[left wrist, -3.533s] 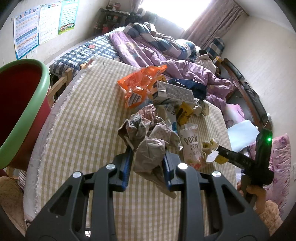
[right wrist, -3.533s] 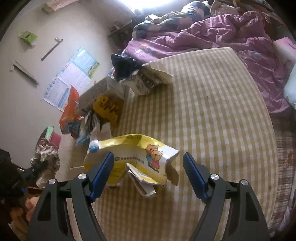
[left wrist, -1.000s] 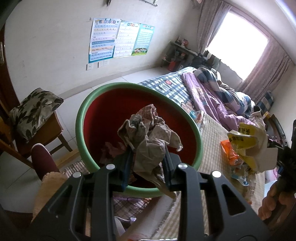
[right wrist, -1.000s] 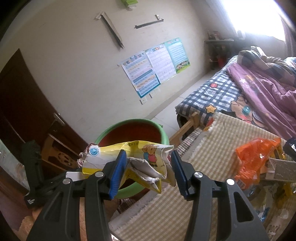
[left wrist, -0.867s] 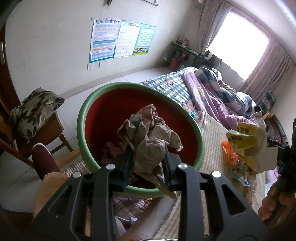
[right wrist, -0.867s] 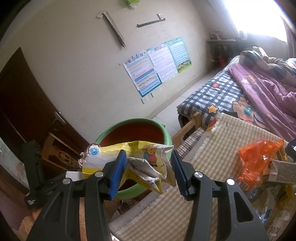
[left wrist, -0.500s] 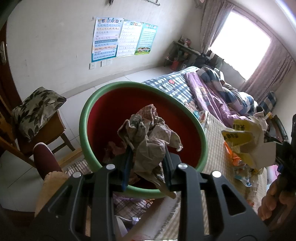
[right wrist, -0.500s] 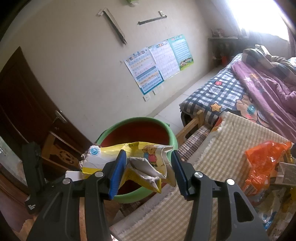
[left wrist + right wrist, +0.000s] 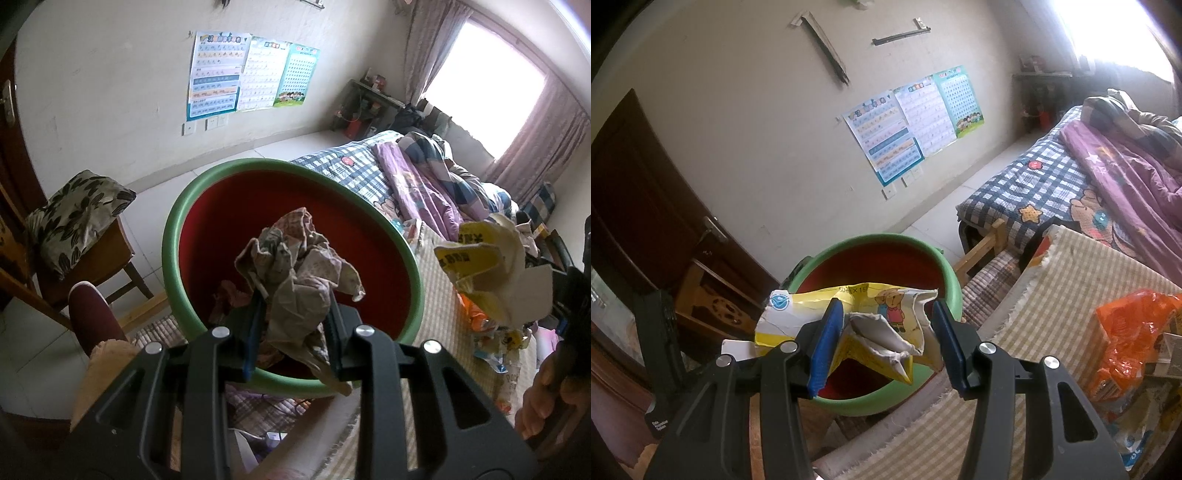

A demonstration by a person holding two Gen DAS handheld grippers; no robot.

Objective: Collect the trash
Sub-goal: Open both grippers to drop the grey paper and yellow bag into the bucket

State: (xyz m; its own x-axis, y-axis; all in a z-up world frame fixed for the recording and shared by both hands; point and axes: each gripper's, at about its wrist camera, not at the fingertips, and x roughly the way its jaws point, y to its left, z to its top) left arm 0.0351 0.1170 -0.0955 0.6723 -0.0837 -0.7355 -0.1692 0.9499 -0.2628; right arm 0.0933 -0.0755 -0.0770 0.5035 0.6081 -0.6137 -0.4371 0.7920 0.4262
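I have the bed [image 9: 1108,192] along the far side, covered with a checked sheet and a purple quilt, and nearer to me a mattress under a beige checked cover [image 9: 1052,317] where the rest of the litter lies. Next down in size is the bin [image 9: 207,199], red inside with a green rim, standing just beside the mattress edge with some scraps already at its bottom.

My left gripper [image 9: 293,332] hangs over the bin's mouth, jaws drawn narrow and pinching a crumpled wad of brownish paper [image 9: 295,273]. My right gripper [image 9: 888,341] sits above the near rim of the bin, jaws at a middling spread, closed on a torn yellow carton [image 9: 857,314] with a cartoon bear printed on it; its flaps stick out to either side.

An orange wrapper [image 9: 1134,332] lies on the mattress to the right, with smaller packets beside it that I think are snack bags, though the edge of the view is too warped to be sure.
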